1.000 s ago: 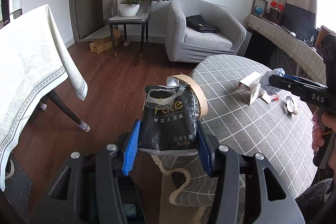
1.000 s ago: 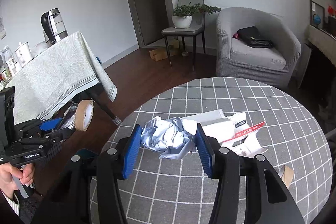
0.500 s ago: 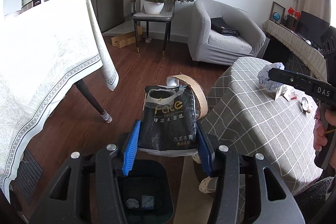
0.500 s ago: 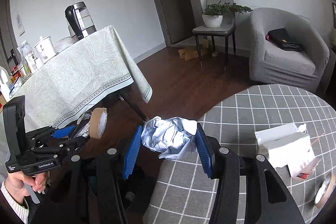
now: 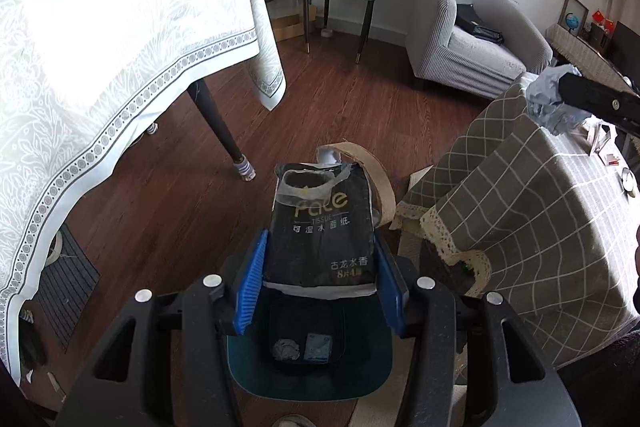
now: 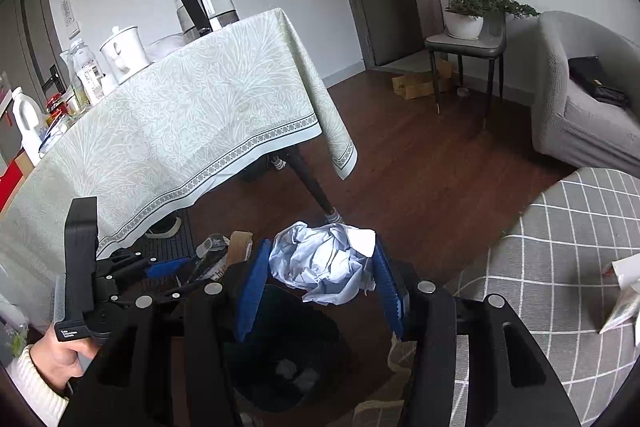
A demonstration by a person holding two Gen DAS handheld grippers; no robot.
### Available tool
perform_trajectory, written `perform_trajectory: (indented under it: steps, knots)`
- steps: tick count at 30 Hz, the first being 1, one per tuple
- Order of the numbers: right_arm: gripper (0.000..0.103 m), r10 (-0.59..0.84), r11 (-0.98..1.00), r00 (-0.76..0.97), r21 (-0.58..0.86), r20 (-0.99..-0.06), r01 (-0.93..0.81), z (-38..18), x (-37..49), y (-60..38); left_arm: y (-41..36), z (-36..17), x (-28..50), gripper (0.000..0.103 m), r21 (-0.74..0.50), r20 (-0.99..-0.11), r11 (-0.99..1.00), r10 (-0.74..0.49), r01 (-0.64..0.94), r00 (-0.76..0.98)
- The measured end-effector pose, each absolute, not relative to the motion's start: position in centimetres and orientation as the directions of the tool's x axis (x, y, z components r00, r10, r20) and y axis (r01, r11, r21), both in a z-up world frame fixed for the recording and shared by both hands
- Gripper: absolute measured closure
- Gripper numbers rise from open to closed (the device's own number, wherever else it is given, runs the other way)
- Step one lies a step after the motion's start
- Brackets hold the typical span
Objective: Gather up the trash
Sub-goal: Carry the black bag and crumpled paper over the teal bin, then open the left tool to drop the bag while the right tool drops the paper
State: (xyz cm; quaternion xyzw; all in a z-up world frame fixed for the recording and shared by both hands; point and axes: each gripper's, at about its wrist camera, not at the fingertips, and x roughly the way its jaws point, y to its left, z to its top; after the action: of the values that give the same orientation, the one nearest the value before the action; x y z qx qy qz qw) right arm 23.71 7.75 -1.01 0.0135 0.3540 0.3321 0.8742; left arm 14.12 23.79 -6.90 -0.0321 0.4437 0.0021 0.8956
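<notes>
- A black tissue pack (image 5: 322,227), torn open at its top and printed with gold lettering, is clamped between the blue pads of the left tongs (image 5: 320,281).
- A brown paper tape roll (image 5: 374,179) is seen just behind the pack, seemingly held with it.
- The pack is held above a dark bin (image 5: 308,367) on the floor, where two small scraps lie.
- A crumpled pale-blue paper wad (image 6: 324,263) is gripped by the right tongs (image 6: 318,287), over the same bin (image 6: 280,359), beside the grey checked table (image 6: 560,267).
</notes>
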Motion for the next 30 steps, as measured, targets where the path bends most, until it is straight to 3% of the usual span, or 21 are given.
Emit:
perform_trajectory:
  steps: [14, 30]
  knots:
    - [0.052, 0.607, 0.756, 0.457, 0.295, -0.650, -0.585, -3.7, 24.5, 12.2, 26.5, -13.1, 13.9, 0.050, -0.022, -0.892, 0.998, 0.004, -0.052, 0.451]
    - [0.051, 0.605, 0.739, 0.389, 0.308, -0.695, -0.599, -6.5, 25.1, 15.9, 26.8, -20.1, 13.4, 0.049, 0.028, -0.981, 0.998, 0.017, 0.051, 0.192]
